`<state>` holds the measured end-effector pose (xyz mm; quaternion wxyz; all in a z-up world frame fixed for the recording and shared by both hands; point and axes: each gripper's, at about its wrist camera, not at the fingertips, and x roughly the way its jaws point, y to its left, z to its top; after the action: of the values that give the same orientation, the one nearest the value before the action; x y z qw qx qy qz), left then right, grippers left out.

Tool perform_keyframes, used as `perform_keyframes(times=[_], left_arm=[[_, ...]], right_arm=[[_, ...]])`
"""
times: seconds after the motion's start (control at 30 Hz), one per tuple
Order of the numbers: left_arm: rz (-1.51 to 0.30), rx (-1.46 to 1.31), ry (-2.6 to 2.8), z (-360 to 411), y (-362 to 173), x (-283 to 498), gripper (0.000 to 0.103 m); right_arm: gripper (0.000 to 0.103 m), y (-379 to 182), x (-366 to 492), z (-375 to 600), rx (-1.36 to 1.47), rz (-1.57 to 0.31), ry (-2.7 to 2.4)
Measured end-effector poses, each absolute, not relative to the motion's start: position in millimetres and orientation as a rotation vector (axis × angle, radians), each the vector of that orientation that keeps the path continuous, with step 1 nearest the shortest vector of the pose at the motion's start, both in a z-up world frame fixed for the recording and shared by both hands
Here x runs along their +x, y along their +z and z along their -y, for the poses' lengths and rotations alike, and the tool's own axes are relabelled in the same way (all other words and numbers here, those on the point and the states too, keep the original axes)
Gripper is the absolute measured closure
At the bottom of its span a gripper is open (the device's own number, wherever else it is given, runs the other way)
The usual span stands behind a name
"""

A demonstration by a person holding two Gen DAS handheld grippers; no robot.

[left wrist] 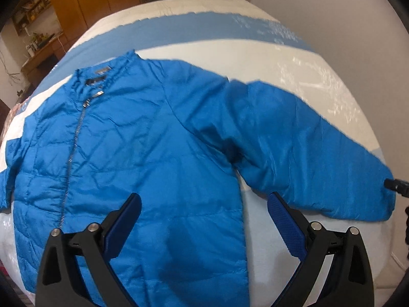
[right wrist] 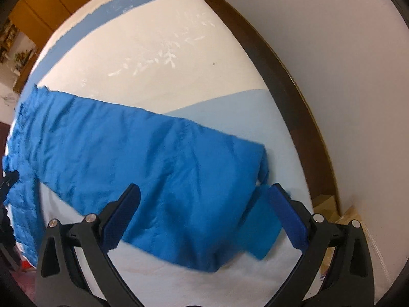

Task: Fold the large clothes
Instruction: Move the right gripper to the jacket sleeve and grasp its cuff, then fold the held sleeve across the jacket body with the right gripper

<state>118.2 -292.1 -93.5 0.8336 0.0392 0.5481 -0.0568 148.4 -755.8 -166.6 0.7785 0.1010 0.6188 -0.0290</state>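
Here, the blue puffer jacket (left wrist: 143, 138) is lying front-up and zipped on the bed (left wrist: 255, 58), spread flat with one sleeve (right wrist: 163, 168) stretching out sideways from the body. It is looking light, soft and slippery, so it will probably be sliding and springing back when folded; the cuff (right wrist: 258, 230) and the hem corners are looking like the surest holds.

The left gripper (left wrist: 204, 220) is hovering over the jacket's lower front, fingers spread wide and holding nothing. The right gripper (right wrist: 204, 217) is hanging over the sleeve's cuff end, fingers likewise apart and empty.

Beyond the jacket's collar, wooden cabinets (left wrist: 84, 2) are standing past the bed; beside the sleeve, a dark bed frame (right wrist: 294, 102) and a pale wall (right wrist: 345, 51) are closing in. Nothing is lying on the jacket.
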Motion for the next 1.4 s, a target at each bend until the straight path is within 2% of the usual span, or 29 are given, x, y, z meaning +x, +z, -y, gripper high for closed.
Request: perform_keyframes(times=[0.1,0.13,0.17,0.23,0.33,0.4,0.5,0.73,0.97,1.13,1.4], left_arm=[[-1.180,0.066,-0.097,294,-103,120,0.004],[-1.185,0.062,-0.091,295,-106,120,0.004],[-1.188,0.061,-0.087,296,-108,120,0.004],[-1.191,0.061,-0.083,298,-112,121,0.004],[-1.207,0.042,-0.082,297,-118,123,0.004],[-1.222,0.024,-0.080,295,-122,124,0.004],[-1.219,0.003,-0.072,292,-122,126,0.004],[-1.209,-0.004,-0.043,266,-109,139,0.004],[-1.225,-0.012,-0.069,219,-95,151,0.004],[-1.214,-0.028,-0.027,182,-88,157,0.004],[-1.222,-0.040,0.012,138,-89,172,0.004]], right_arm=[[0.005,-175,154,762,0.222,-1.361,-0.058],[0.008,-179,155,764,0.237,-1.376,-0.043],[0.017,-183,155,765,0.246,-1.387,-0.031],[0.022,-183,155,765,0.235,-1.382,-0.018],[0.041,-179,153,767,0.233,-1.378,0.002],[0.067,-178,156,774,0.263,-1.377,0.017],[0.080,-166,152,777,0.325,-1.351,0.056],[0.087,-124,153,759,0.407,-1.262,0.136],[0.088,-84,198,660,0.320,-1.267,0.330],[0.088,-77,228,579,0.272,-1.306,0.459],[0.088,-95,262,470,0.207,-1.379,0.543]])
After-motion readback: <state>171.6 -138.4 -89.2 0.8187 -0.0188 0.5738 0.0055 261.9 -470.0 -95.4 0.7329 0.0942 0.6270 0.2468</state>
